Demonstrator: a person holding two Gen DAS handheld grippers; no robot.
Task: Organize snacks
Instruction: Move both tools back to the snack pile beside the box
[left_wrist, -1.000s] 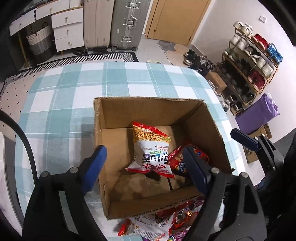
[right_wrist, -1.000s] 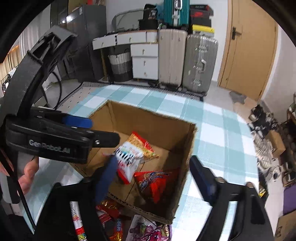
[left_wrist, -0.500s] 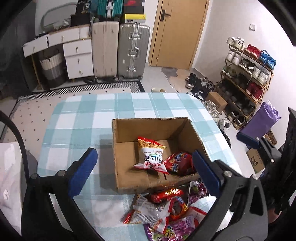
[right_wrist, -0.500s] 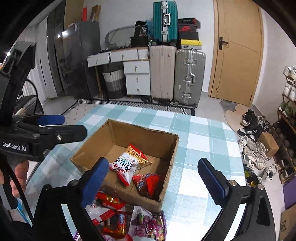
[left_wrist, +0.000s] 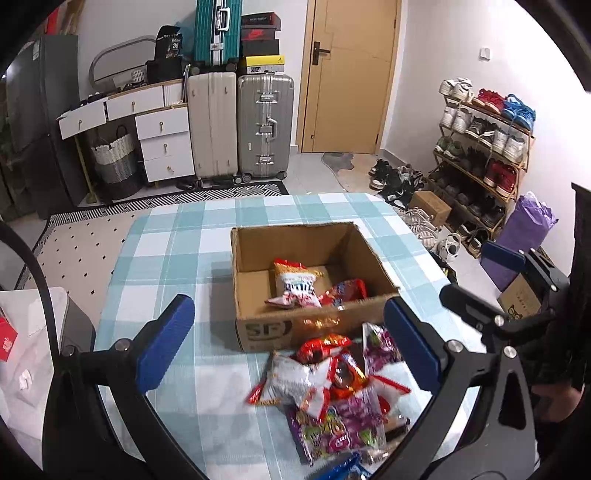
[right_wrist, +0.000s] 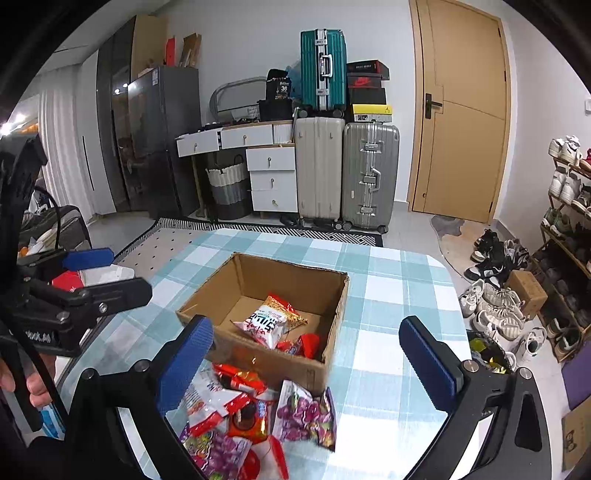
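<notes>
An open cardboard box (left_wrist: 258, 332) (right_wrist: 236, 280) stands on the teal checked table. Inside lie a white-and-red snack bag (left_wrist: 295, 286) (right_wrist: 267, 321) and a red packet (left_wrist: 345, 290) (right_wrist: 301, 343). A pile of loose snack packets (left_wrist: 332, 398) (right_wrist: 240, 417) lies on the table in front of the box. My left gripper (left_wrist: 284, 347) is open and empty, above the pile. My right gripper (right_wrist: 306, 365) is open and empty, above the box's near corner. Each gripper shows at the edge of the other's view.
The table (left_wrist: 166, 258) (right_wrist: 399, 295) has rounded far corners. Suitcases (right_wrist: 347, 173), a drawer unit and a door stand behind it. A shoe rack (left_wrist: 484, 147) and shoes on the floor are to the right. A grey chair is left of the table.
Both grippers have pulled back and up from the box. The white-and-red bag lies in the box, and the pile in front has come into fuller view.
</notes>
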